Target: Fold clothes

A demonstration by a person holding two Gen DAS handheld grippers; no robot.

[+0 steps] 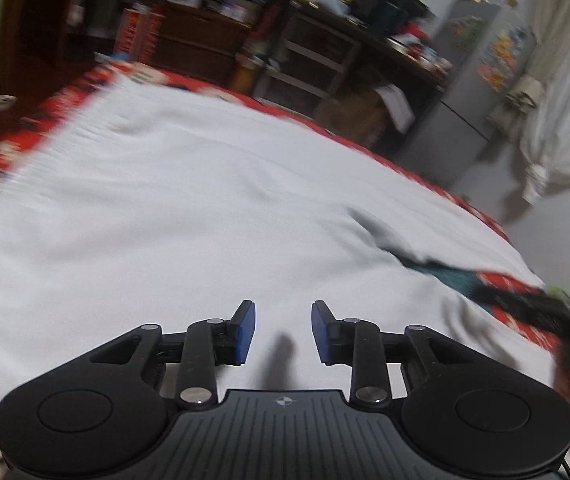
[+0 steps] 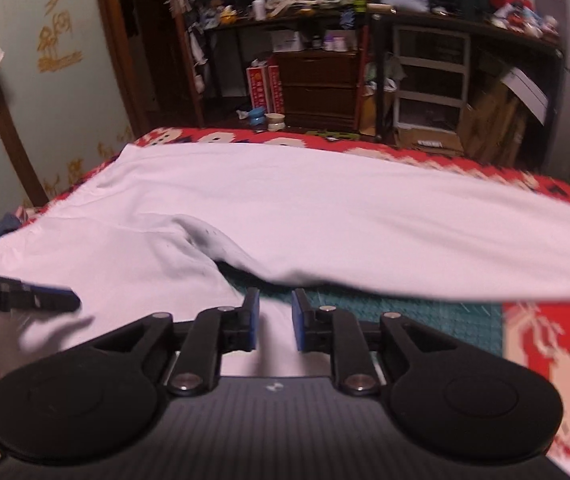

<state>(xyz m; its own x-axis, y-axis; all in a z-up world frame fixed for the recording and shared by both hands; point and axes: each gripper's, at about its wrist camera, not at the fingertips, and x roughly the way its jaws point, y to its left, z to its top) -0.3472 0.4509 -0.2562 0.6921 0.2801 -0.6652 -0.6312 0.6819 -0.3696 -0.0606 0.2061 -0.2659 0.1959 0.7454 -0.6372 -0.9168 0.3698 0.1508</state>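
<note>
Across the bed, on a red patterned blanket [image 2: 545, 360], a white garment [image 2: 325, 208] lies spread mostly flat, its long axis running left to right in the right wrist view. Its near edge rises in a fold just ahead of the right gripper [image 2: 275, 320], whose fingers stand apart over the cloth with nothing between them; a teal mat [image 2: 425, 312] shows under that lifted edge. The left gripper [image 1: 283, 332] hovers low over the cloth farther left, fingers spread wider and empty. By my judgement the right one is nearer the raised edge. Whether this cloth is partly folded I cannot tell.
</note>
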